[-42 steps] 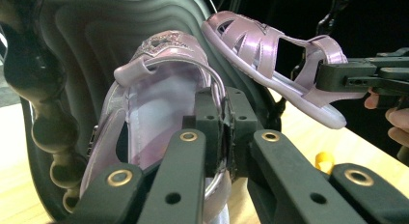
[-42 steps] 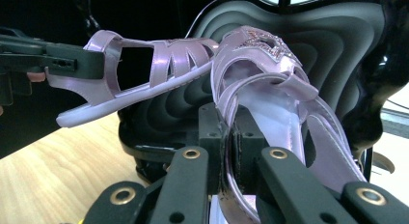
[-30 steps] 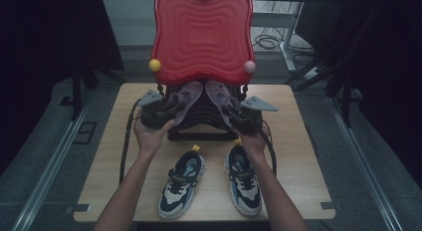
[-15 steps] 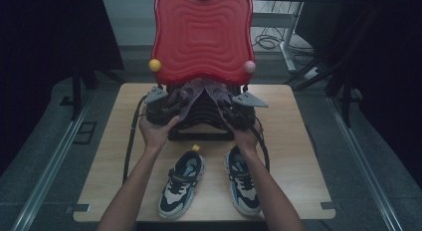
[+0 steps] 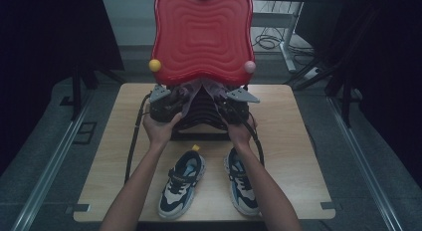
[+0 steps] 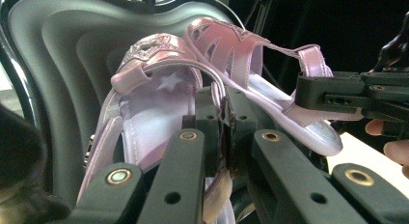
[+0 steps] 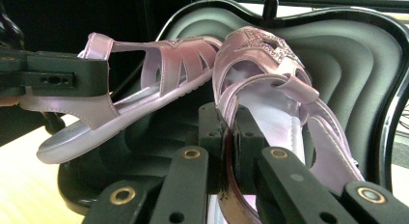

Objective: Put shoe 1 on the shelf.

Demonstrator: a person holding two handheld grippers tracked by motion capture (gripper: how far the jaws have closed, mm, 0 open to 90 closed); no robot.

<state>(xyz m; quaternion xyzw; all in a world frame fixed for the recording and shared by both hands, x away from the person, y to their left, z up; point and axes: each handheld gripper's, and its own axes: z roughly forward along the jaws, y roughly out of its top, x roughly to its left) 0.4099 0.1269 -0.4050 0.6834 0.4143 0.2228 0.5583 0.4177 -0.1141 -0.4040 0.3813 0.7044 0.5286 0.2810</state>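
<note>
Pink sandals, each clamped by its heel strap in the left gripper and right gripper, hang toes-together over the black case, seemingly for stowing.

Two sneakers on wooden table

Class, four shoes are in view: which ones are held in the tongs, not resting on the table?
The two pink sandals, each clamped in tongs above the black case; the sneakers lie on the table.

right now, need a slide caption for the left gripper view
Left gripper shut on a pink sandal, its twin held alongside, black case behind.
</note>
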